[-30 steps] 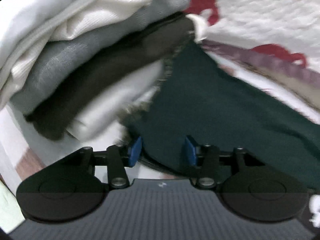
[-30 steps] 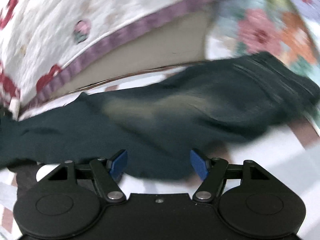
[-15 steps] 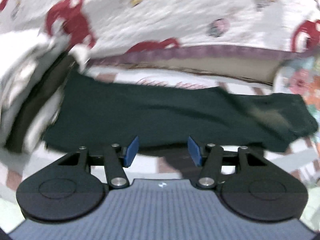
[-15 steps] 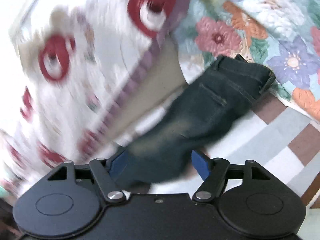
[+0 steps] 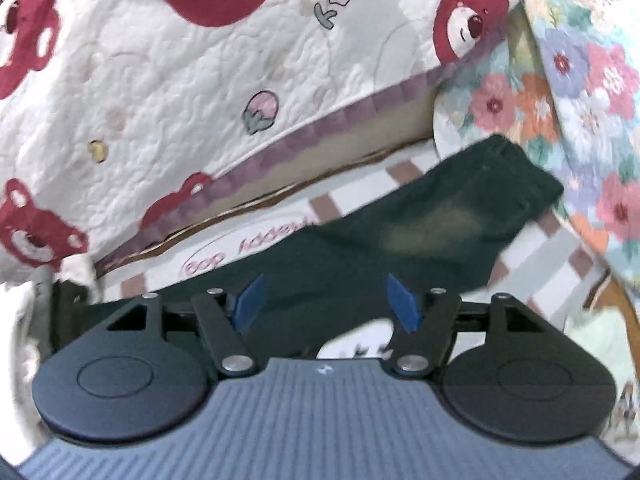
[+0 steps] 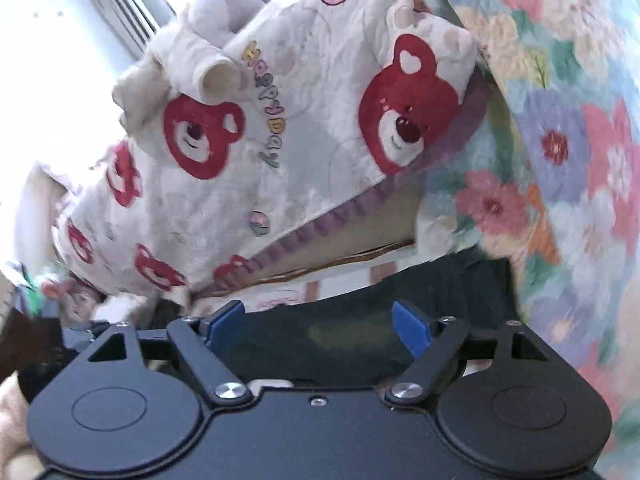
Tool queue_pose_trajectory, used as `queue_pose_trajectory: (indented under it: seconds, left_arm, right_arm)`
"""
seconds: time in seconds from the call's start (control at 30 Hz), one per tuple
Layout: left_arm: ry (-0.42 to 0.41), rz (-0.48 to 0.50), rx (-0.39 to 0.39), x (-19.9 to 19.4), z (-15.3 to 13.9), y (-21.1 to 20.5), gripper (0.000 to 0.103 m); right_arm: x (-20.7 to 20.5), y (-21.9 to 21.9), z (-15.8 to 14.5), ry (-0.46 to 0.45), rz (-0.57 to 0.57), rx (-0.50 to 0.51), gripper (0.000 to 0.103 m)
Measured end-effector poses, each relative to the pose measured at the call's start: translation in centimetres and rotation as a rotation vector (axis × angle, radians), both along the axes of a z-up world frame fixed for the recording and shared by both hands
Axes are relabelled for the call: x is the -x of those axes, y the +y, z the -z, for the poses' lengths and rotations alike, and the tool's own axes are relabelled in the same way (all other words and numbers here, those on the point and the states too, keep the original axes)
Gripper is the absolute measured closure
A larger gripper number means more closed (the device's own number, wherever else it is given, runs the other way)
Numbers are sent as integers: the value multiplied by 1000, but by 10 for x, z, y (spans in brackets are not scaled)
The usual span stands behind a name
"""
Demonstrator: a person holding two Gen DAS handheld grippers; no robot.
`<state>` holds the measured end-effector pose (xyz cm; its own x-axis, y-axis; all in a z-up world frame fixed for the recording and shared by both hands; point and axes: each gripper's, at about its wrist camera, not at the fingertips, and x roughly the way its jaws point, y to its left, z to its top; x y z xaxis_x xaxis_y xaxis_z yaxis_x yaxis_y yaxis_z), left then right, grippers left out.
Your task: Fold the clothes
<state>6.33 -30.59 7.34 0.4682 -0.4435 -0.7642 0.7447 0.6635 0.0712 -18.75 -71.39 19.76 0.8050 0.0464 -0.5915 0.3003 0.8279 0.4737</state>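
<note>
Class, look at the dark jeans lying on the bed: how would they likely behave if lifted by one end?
The dark jeans lie flat and follow the bedsheet, so they would probably hang limp rather than hold shape. Their thick, faded denim suggests some weight for their size. The rough weave looks unlikely to slip from a grip.

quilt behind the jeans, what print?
White quilt with red bear faces and a purple edge; clearest in the right wrist view.

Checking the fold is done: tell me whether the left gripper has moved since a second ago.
Yes. The left gripper, jaws opening and empty, has pulled up and back: the folded stack that filled its view is now at the left edge, and the whole dark jeans lie below the bear quilt.
</note>
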Motion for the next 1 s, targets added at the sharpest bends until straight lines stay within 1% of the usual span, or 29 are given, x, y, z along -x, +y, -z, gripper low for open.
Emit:
queue_pose_trajectory:
  seconds: [0.03, 0.07, 0.13, 0.17, 0.2, 0.23, 0.27, 0.33, 0.37, 0.47, 0.53, 0.6, 0.63, 0.7, 0.73, 0.77, 0.83, 0.87, 0.9, 0.93, 0.97, 1.0]
  left_arm:
    - [14, -11, 8, -6, 9, -9, 36]
    - [36, -27, 8, -13, 21, -20, 38]
    - [83, -62, -3, -24, 48, -41, 40]
    - [107, -66, -14, -28, 60, -49, 42]
    - [132, -66, -27, -31, 73, -58, 50]
    - [152, -63, -32, -32, 84, -64, 53]
    - [164, -55, -34, -32, 92, -68, 54]
    - [180, -34, -42, -30, 108, -75, 54]
    - [174, -18, -61, -29, 115, -77, 54]
    - [129, 29, -133, -29, 130, -83, 54]
    - [101, 43, -134, -33, 132, -84, 54]
    - [87, 47, -110, -39, 130, -85, 54]
    - [88, 50, -96, -42, 130, -85, 54]
    - [87, 69, -65, -47, 130, -86, 54]
    - [87, 79, -49, -50, 131, -86, 54]
    - [78, 85, -38, -53, 133, -87, 54]
    - [78, 75, -49, -61, 145, -91, 54]
    - [74, 49, -89, -65, 154, -94, 58]
    - [72, 18, -104, -69, 164, -95, 65]
    - [74, -10, -96, -72, 172, -95, 67]
    - [97, -36, -39, -76, 182, -91, 67]
    - [137, -63, 24, -81, 191, -85, 66]
  right_arm:
    - [-11, -7, 0, 23, 8, 23, 19]
    - [-24, -13, 2, 46, 3, 72, 19]
    - [-49, -21, 13, 98, -22, 233, 19]
    - [-62, -24, 23, 128, -36, 329, 18]
    - [-74, -27, 35, 153, -49, 421, 18]
    - [-84, -31, 50, 171, -59, 505, 18]
    - [-94, -36, 66, 189, -61, 578, 18]
    - [-107, -47, 100, 213, -50, 654, 18]
    - [-111, -52, 117, 221, -50, 662, 19]
    - [-117, -66, 160, 230, -39, 624, 19]
    - [-118, -74, 182, 216, -19, 571, 20]
    - [-116, -82, 200, 185, -2, 513, 22]
    - [-116, -87, 208, 171, 5, 488, 27]
    - [-120, -96, 223, 161, 10, 438, 55]
    - [-124, -100, 230, 163, 13, 409, 98]
    - [-130, -104, 235, 170, 22, 378, 100]
    - [-146, -109, 242, 180, 5, 347, 101]
    - [-154, -110, 245, 190, -12, 346, 99]
    - [-163, -111, 247, 208, -26, 356, 97]
    - [-171, -113, 249, 222, -32, 357, 92]
    - [-177, -117, 252, 234, -33, 347, 76]
    - [-184, -121, 255, 245, -30, 336, 63]
